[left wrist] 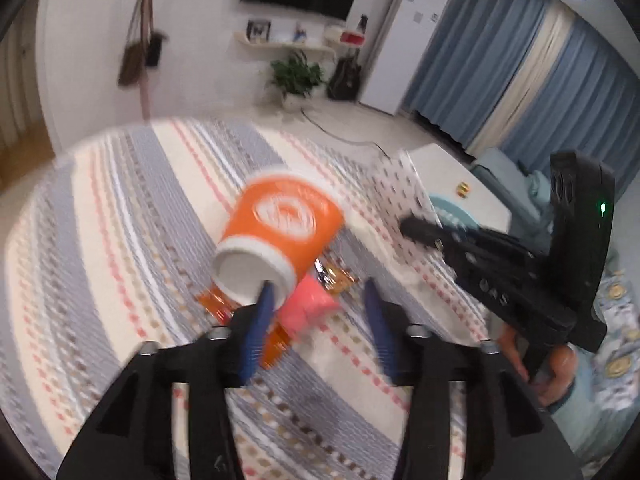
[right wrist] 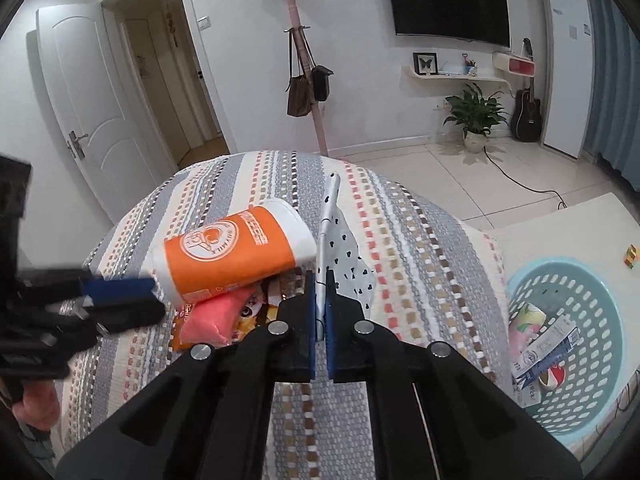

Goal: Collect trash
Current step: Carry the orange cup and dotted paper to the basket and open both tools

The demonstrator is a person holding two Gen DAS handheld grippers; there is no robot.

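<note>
A: Start close in. What has the right gripper [right wrist: 320, 304] got?

B: Its jaws are clenched on the edge of a white wrapper with small black hearts [right wrist: 340, 256], which stands up out of the grip above the striped cloth [right wrist: 420, 240] over the worktop.

A: And the left gripper [left wrist: 318, 308]?

B: Its jaws stand apart, pressing on nothing. One blue finger [left wrist: 258, 328] overlaps the white rim of the orange paper cup [left wrist: 280, 232] in the left wrist view, but that picture is blurred and I cannot tell whether it touches. The cup lies on its side, mouth toward that gripper.

A: Anything under the cup?

B: A pink packet [right wrist: 216, 316] and some orange snack wrappers [left wrist: 336, 278], partly covered by it.

A: Further off?

B: To the right, past the cloth's edge, a light blue perforated basket [right wrist: 600, 280] sits on a white surface. It already holds a blue-and-white carton [right wrist: 548, 352] and another packet. Beyond are the tiled floor, a potted plant [right wrist: 476, 116] and a wall-mounted TV [right wrist: 452, 0].

A: So which step is this?

B: I judge the right hand is on a carry, wrapper pinched and ready for the basket, while the left hand goes for the cup.

A: What does the next move call for?

B: Probably swinging the wrapper right until it hangs over the basket, then letting go. The left jaws need one finger inside the cup's mouth and one outside, closing gently since thin paper crushes.
</note>
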